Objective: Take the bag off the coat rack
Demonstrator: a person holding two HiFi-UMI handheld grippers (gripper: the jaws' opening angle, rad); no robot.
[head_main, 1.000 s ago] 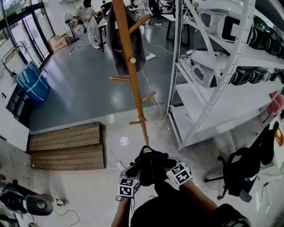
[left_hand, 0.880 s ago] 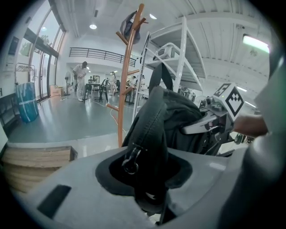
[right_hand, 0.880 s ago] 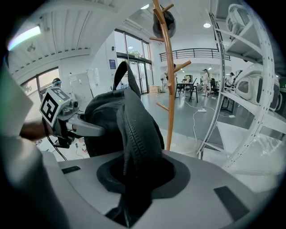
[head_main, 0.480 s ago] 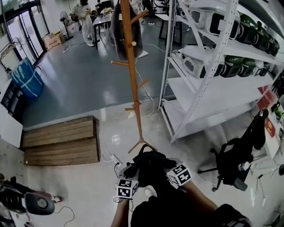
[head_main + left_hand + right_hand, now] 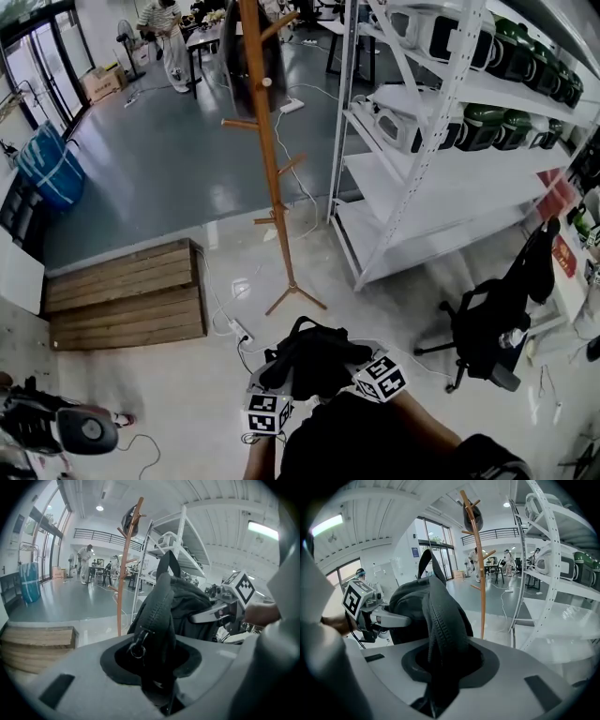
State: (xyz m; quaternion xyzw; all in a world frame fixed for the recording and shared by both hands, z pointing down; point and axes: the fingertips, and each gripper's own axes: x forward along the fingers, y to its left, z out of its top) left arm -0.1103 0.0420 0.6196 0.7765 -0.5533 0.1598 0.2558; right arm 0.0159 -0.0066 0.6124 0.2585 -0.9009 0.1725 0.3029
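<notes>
Matt cloth bag (image 5: 314, 361), wooden coat rack (image 5: 265, 150)

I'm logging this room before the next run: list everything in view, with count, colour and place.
black bag: one, black, off the rack, held low between both grippers
coat rack: one, brown wood, standing ahead
hanging item: one, dark grey, on the rack's top pegs
shelving unit: one, white, right of the rack, several white and dark machines on it
wooden platform: one, brown, floor at left
blue bag: one, blue, far left
office chair: one, black, at right
power strip: one, white, floor near the rack's foot
person: at least one, far back
left gripper: one, grey, shut on the black bag
right gripper: one, grey, shut on the black bag
</notes>
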